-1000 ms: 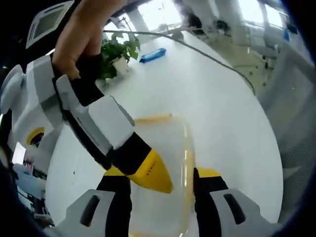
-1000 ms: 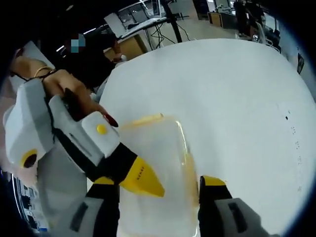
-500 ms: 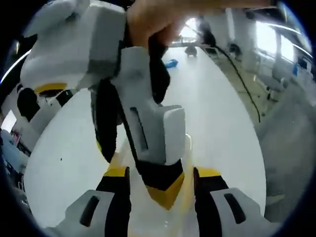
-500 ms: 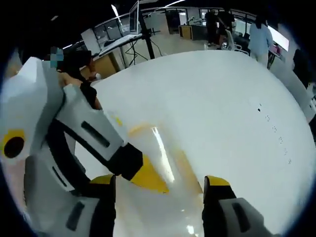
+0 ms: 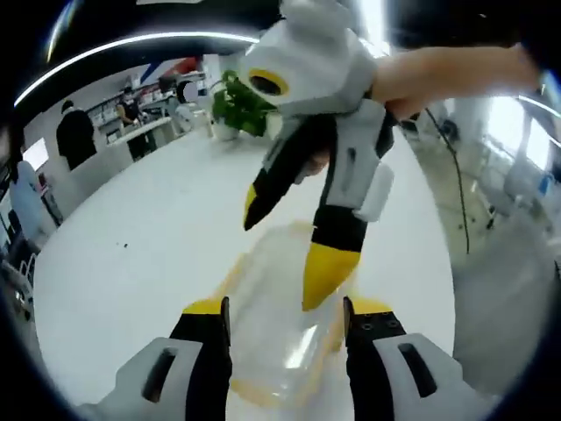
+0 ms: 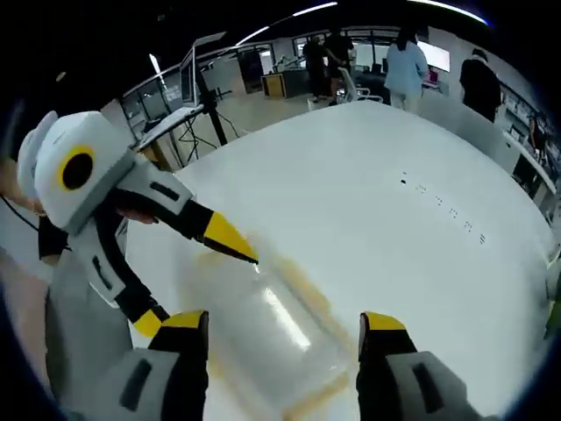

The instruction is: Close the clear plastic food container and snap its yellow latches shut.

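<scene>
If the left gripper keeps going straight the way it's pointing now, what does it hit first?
Most likely the clear plastic food container, which lies on the white table right between and ahead of the left gripper jaws. The right gripper hangs over it too; depth is unclear.

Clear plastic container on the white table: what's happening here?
A person works two hand-held grippers over a clear plastic food container with yellow latches lying on a round white table. The left hand-held gripper and right hand-held gripper both hang open-jawed just above the container, neither gripping it. In these blurred views I cannot tell whether the latches are snapped.
</scene>
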A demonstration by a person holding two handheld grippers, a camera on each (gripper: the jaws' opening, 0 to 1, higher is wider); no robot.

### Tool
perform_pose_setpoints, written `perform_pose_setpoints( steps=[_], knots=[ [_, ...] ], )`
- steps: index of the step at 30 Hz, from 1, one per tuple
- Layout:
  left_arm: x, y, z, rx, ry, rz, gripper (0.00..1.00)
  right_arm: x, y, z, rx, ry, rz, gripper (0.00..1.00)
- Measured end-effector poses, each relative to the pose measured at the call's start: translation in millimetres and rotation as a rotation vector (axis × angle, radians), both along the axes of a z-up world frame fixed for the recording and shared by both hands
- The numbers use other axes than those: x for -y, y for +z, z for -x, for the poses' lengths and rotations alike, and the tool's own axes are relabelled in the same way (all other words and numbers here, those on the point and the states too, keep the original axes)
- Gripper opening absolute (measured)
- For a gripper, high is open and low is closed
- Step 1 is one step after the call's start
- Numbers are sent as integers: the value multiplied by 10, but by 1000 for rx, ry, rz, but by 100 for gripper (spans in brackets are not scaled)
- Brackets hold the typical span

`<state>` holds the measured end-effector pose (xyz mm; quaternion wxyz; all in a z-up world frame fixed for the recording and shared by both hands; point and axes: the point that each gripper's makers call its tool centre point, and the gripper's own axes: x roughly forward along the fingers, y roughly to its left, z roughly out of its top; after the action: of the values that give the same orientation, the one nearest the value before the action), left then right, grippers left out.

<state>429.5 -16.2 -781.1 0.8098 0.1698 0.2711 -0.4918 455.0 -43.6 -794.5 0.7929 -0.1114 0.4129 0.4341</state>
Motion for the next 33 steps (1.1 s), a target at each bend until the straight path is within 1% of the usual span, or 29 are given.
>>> perform_pose_setpoints(
  steps=[1, 2, 3, 4, 7, 11, 13, 14, 15, 16, 17, 19, 22, 23, 24, 26, 28, 30, 33],
  knots=[
    [-14, 6, -10, -1, 11, 5, 49, 0, 11, -5, 2, -16, -9, 69],
    [-61, 33, -42, -13, 53, 35, 49, -1, 56, 8, 5, -48, -45, 69],
    [-70, 54, -47, -24, 69, 61, 49, 12, 79, 27, 3, -77, -62, 69],
    [-81, 74, -35, -30, 65, 80, 51, 32, 85, 37, 7, -82, -62, 69],
    [-147, 67, -44, -23, 81, 69, 51, 91, 91, 77, 15, -100, -58, 69],
    [-232, 39, -83, -45, 146, 85, 51, 158, 102, 144, 19, -128, -61, 68],
    [-280, 27, -109, -43, 175, 82, 51, 195, 96, 181, 23, -145, -62, 68],
    [-319, 21, -136, -32, 194, 72, 51, 211, 89, 195, 24, -153, -62, 68],
    [-395, 13, -181, -18, 240, 60, 52, 235, 77, 214, 24, -164, -60, 67],
    [-423, 14, -194, -17, 259, 63, 53, 253, 70, 224, 25, -175, -61, 67],
    [-474, 11, -215, -28, 300, 75, 54, 271, 63, 232, 24, -189, -62, 67],
    [-534, -11, -214, -48, 329, 84, 55, 308, 41, 258, 18, -216, -72, 67],
    [-576, -61, -181, -71, 340, 86, 55, 334, 7, 297, 0, -248, -97, 67],
    [-582, -76, -174, -84, 355, 107, 55, 333, 0, 309, -17, -273, -120, 67],
    [-582, -91, -167, -97, 362, 123, 55, 346, -10, 313, -23, -282, -125, 67],
    [-602, -155, -143, -135, 373, 125, 54, 393, -39, 313, -21, -299, -118, 67],
    [-604, -188, -127, -138, 367, 120, 54, 428, -65, 309, -21, -311, -114, 67],
    [-592, -215, -100, -166, 371, 131, 54, 439, -80, 319, -26, -316, -113, 66],
    [-600, -265, -87, -190, 385, 136, 53, 432, -119, 341, -33, -315, -106, 65]
  ],
)
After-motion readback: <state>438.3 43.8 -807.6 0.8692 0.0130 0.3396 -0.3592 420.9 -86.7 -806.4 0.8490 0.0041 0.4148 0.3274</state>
